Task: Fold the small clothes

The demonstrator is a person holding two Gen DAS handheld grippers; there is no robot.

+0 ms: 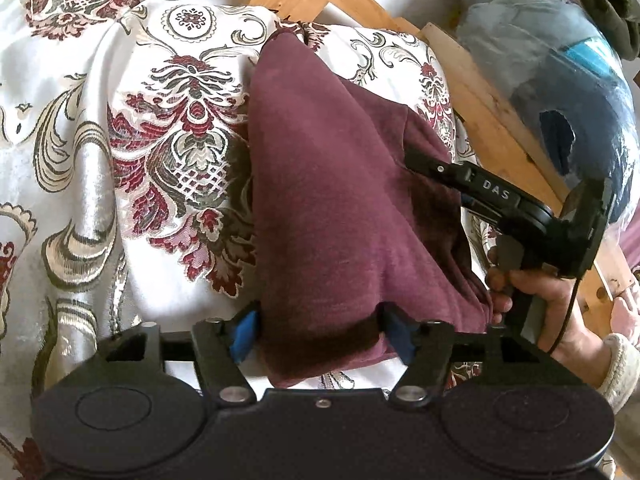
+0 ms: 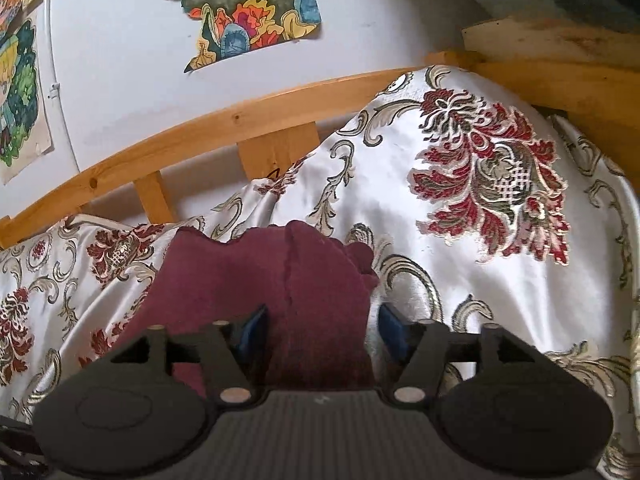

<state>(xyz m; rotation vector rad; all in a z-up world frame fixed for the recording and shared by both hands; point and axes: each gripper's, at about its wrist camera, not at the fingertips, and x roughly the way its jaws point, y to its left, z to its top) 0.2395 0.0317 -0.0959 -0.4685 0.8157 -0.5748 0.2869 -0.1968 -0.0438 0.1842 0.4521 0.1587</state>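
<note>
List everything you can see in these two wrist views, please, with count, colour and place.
Garment: one, maroon, lying bunched on the bedspread, between the fingers of both grippers.
Bedspread: one, white satin with red and grey floral pattern, covering the bed.
Bed rail: one, light wood, behind the bedspread against the wall.
Drawings: at least two, multicoloured, stuck on the white wall.
Bundle: one, blue-grey, beyond the wooden frame to the right.
Left gripper: one, black with blue pads, fingers apart either side of the garment's near edge.
Right gripper: one, black with blue pads, fingers apart astride the garment.
Right hand: one, holding the right gripper's handle.
</note>
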